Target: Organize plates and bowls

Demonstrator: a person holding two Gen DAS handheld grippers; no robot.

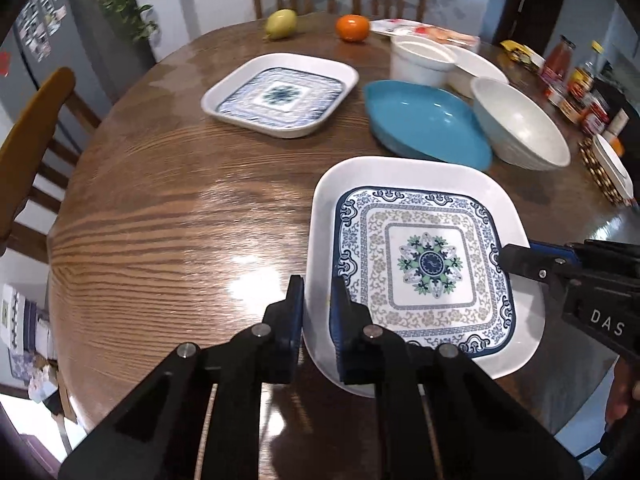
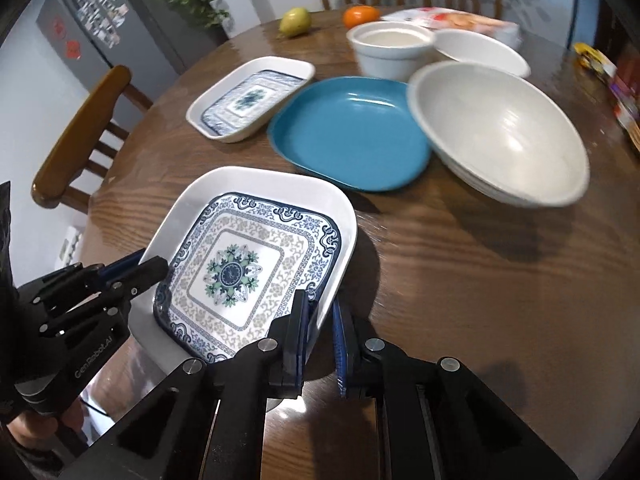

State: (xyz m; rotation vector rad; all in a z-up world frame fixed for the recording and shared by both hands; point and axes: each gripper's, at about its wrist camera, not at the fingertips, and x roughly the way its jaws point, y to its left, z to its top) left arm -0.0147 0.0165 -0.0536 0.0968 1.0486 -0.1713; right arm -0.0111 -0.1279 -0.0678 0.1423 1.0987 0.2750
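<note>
Gripping patterned plate (image 1: 424,264) rim: left gripper (image 1: 316,320) and right gripper (image 2: 320,320) jaws clamped, opposite edges, over surface (image 1: 160,220).

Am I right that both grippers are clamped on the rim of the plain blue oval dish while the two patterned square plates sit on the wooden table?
Not quite. Both the left gripper and right gripper have their jaws closed on the rim of the near white square plate with the blue floral pattern, not the plain blue oval dish, which sits untouched on the wooden table. Both wrist views show this.

Near square plate (image 1: 424,184) white with blue floral pattern; far plate (image 1: 280,94) same; dish (image 1: 424,120) teal; big bowl (image 1: 520,124) white; table (image 1: 160,200) brown woodgrain.
</note>
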